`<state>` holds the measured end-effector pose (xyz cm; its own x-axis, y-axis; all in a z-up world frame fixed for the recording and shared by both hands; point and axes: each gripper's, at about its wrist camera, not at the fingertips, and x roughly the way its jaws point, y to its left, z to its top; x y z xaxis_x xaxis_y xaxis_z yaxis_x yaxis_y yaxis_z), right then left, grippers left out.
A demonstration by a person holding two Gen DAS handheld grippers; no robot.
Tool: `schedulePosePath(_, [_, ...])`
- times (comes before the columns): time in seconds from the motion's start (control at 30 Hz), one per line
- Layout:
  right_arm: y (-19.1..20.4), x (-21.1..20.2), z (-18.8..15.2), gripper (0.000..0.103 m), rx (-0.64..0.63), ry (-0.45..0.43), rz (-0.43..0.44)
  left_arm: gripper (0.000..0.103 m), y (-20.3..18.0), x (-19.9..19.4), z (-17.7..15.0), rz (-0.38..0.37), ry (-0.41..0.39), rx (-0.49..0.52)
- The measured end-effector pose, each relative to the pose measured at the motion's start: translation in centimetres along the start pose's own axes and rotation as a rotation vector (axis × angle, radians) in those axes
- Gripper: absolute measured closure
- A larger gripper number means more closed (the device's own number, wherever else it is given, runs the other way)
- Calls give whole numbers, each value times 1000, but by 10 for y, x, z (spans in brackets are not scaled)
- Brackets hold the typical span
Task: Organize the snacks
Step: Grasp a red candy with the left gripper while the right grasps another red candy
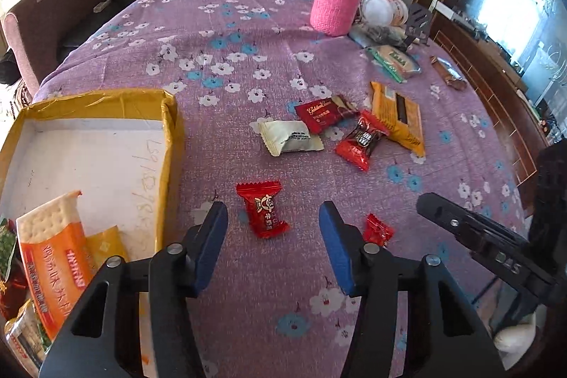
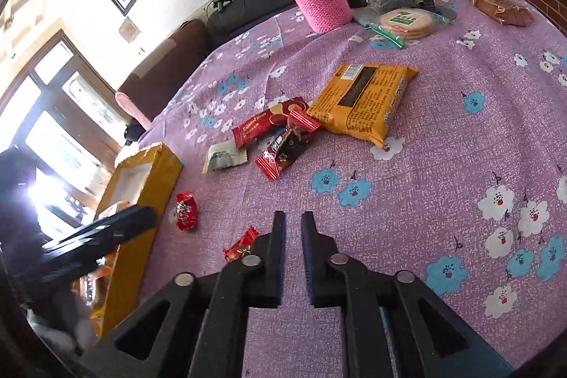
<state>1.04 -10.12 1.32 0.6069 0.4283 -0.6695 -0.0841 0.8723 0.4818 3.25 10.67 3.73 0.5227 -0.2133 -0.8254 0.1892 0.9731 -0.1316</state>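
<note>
Red candy (image 1: 263, 209): flat on the floral tablecloth (image 1: 248, 23), just ahead of the left gripper (image 1: 273, 218), whose blue pads stand apart around it without touching. Small red sweet (image 1: 378, 229): just beside the right pad. Right gripper (image 2: 293, 218): jaws narrow, nothing between them. Yellow box (image 1: 170, 130): left, partly filled. Risk: a skewed closing may nudge the slick wrapper aside or catch cloth.
</note>
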Motion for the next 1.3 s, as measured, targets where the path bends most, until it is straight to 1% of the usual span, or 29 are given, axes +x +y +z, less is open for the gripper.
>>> schedulePosePath(0.07, [1, -4, 0, 66, 4, -11, 18, 51, 0, 13, 3, 18, 22, 0])
schedulePosePath(0.1, [3, -5, 0, 66, 1, -14, 21, 51, -1, 19, 3, 21, 33, 3])
schedulePosePath(0.13, [4, -5, 0, 66, -3, -16, 22, 54, -3, 23, 4, 49, 30, 21])
schedulePosePath(0.17, [4, -5, -1, 66, -4, -15, 21, 57, -7, 25, 4, 74, 28, 46])
schedulePosePath(0.2, [5, -5, -1, 66, -2, -12, 20, 63, -8, 28, 4, 96, 33, 59])
schedulePosePath(0.23, [5, -4, -2, 66, 0, -8, 20, 72, -8, 28, 4, 112, 31, 65])
schedulePosePath(0.27, [4, -3, -2, 65, 2, -6, 18, 78, -8, 26, 3, 122, 24, 70])
schedulePosePath(0.3, [4, -3, -2, 65, 5, -5, 14, 80, -7, 23, 3, 92, 16, 75])
schedulePosePath(0.33, [3, -3, -2, 64, 7, -5, 12, 80, -6, 20, 1, 68, 5, 76])
schedulePosePath(0.4, [3, -2, -2, 62, 6, -8, 2, 80, -7, 11, -1, 84, -27, 90])
schedulePosePath(0.5, [2, -1, -3, 60, 6, -11, -13, 79, -5, -4, -2, 15, -66, 69])
schedulePosePath(0.53, [2, -1, -3, 60, 6, -11, -17, 79, -6, -7, -3, 13, -67, 74])
schedulePosePath(0.77, [8, 0, -5, 59, -23, -10, -7, 78, -12, 27, -2, 46, 39, 51])
schedulePosePath(0.87, [9, 6, -5, 59, -28, 15, 5, 79, -20, 30, -3, 80, 37, 77])
schedulePosePath(0.93, [10, 11, -6, 57, -20, 46, 40, 82, -23, 28, -4, 73, 35, 92])
schedulePosePath(1.0, [12, 15, -8, 56, -22, 73, 68, 83, -22, 20, -7, 50, 16, 88])
schedulePosePath(1.07, [18, 18, -10, 56, -54, 82, 61, 83, -18, 7, -9, 23, -1, 63])
schedulePosePath(1.2, [27, 24, -16, 56, -92, 106, 70, 83, -7, -32, -17, -24, -73, 18])
schedulePosePath(1.3, [33, 27, -19, 56, -119, 111, 61, 83, 14, -69, -29, -43, -136, -38])
